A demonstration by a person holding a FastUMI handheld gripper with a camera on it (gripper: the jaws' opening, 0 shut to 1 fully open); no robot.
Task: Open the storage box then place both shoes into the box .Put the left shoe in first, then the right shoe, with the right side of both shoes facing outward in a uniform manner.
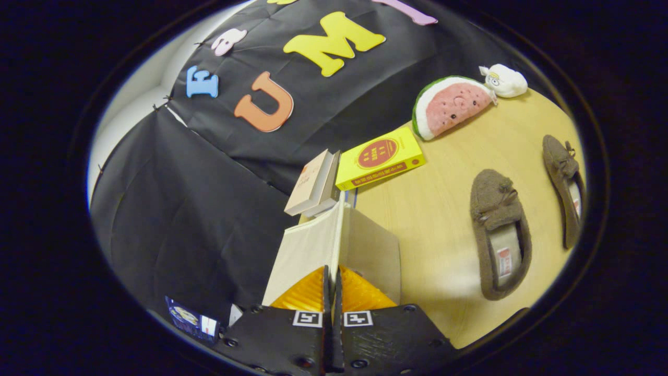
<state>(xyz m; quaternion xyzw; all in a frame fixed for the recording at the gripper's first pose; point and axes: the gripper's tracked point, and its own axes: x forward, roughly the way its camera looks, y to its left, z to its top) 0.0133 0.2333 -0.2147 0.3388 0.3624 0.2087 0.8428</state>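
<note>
Black cloth formed the booth's wall [209, 172] behind a pale wooden table [433, 219], and a strip of white wall showed beyond the cloth's far edge. On the table, a yellow book [379, 157] lay flat near the cloth, with two paler books [314, 184] leaning beside it. Farther back sat a plush watermelon slice [450, 106] with a small white plush toy [504, 80] touching its end.

The tool [332, 284] was closed, its two fingers pressed together on the thin upright edge of the storage box's lid [339, 235]. That pale panel rose straight ahead from between the fingers, and the storage box [373, 253] continued just beyond them, its cream sides spreading to either side of the gripped edge. I could not tell how far the lid stood open.

Both shoes lay on the table well apart from the tool, off to its right side. The nearer brown shoe [499, 232] rested sole down with its opening facing up, a little way from the box. The farther brown shoe [565, 183] lay beyond it, the two roughly parallel and not touching.
</note>
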